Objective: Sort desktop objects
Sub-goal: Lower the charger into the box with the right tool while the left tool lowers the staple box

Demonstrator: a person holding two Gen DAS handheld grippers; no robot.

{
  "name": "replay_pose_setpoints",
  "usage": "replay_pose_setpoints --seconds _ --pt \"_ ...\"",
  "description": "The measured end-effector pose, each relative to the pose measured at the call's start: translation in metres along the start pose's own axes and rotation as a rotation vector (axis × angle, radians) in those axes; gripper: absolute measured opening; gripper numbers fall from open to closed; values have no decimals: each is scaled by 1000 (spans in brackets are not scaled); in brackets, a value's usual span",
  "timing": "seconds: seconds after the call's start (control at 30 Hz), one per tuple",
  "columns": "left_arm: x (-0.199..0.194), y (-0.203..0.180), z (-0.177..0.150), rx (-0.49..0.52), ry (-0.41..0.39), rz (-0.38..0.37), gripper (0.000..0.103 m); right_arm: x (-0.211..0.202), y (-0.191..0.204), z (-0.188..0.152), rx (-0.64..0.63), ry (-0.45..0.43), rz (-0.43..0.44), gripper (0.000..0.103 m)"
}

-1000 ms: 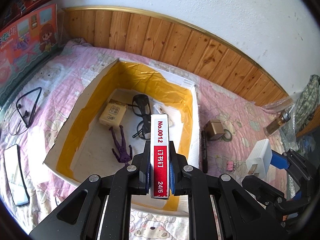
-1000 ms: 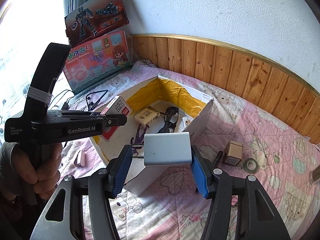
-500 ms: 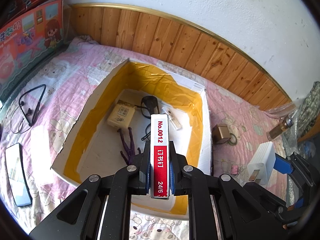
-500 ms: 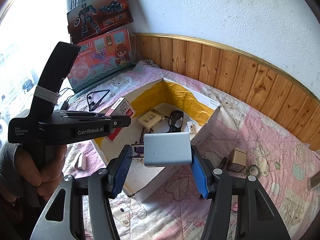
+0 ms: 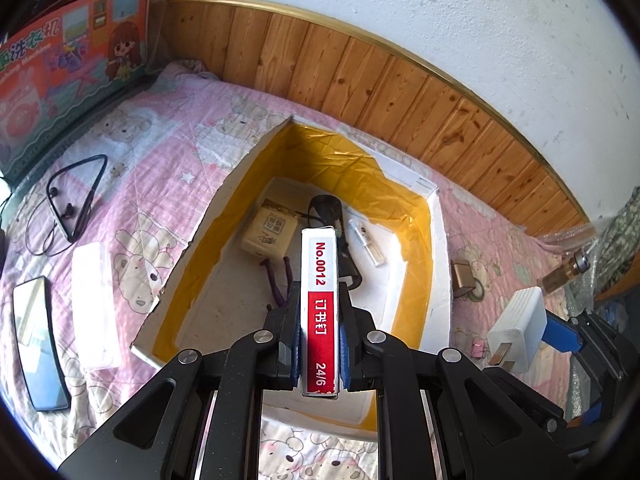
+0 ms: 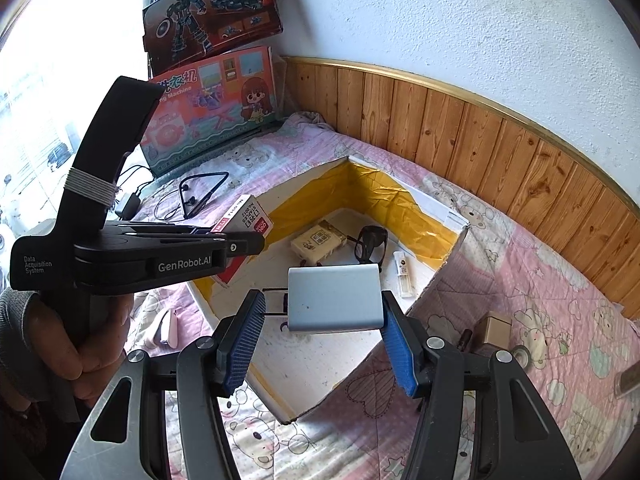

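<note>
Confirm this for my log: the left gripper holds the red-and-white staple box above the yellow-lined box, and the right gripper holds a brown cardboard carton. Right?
Not quite. The left gripper does hold the staple box above the yellow-lined box, but the right gripper holds a white charger, not a brown carton. The right wrist view shows it between the blue pads.

Left tool (image 5: 319, 344) clamps staple box (image 5: 320, 304) above yellow-lined tray (image 5: 436, 264).
</note>
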State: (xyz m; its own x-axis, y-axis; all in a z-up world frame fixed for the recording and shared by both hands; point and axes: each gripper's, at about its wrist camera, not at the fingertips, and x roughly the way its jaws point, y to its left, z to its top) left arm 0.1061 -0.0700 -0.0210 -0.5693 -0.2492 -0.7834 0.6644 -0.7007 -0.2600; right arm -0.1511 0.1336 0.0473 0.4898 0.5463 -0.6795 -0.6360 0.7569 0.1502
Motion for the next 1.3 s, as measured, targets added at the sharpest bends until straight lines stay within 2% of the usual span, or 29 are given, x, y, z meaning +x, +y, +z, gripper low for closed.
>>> replay_pose_setpoints --seconds 0.63,1.3 --pt "27 23 17 -45 32 36 14 29 4 21 -101 70 -6 59" --pt "49 31 22 -39 72 60 14 75 -10 27 -193 208 1 59"
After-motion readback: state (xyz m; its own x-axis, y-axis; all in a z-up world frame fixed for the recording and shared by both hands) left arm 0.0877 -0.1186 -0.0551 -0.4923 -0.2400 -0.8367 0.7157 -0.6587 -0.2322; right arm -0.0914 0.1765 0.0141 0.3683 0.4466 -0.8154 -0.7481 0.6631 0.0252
